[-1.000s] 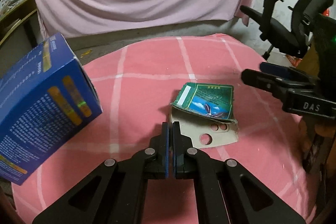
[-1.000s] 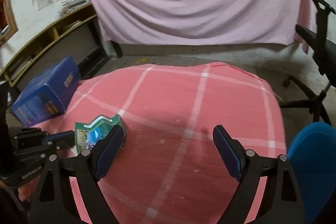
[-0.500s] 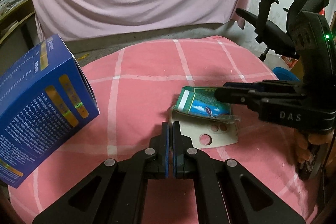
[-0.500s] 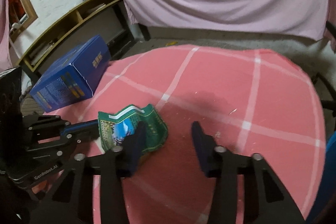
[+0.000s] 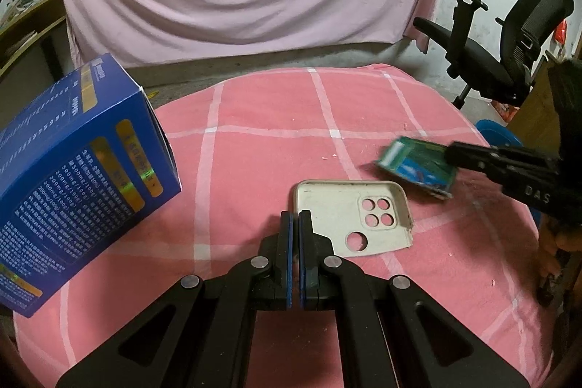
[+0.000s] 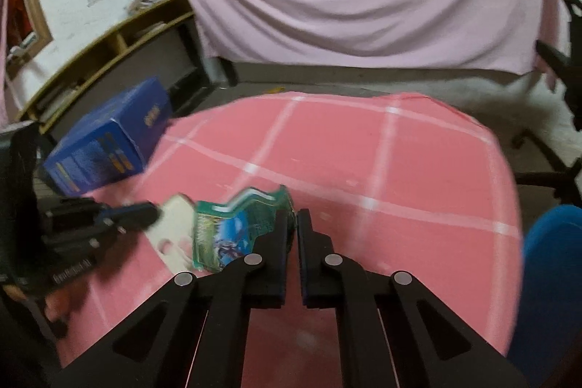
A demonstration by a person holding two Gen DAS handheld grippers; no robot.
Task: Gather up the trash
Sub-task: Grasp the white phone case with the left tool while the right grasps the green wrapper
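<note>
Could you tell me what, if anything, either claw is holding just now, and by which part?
The right claw has just closed on the green packet, gripping one edge. The left claw is shut on nothing.

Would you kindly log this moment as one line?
right gripper: shut on green wrapper, jaws just closed | left gripper: shut, empty | phone case: on cloth | blue box: at left

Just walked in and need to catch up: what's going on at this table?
A person is clearing trash from a table under a pink checked cloth, a gripper in each hand. The right gripper has just closed on a crumpled green packet and holds it clear of the white phone case that lies on the cloth. The left gripper is shut and empty, by the case. A blue box sits at the table's edge.
</note>
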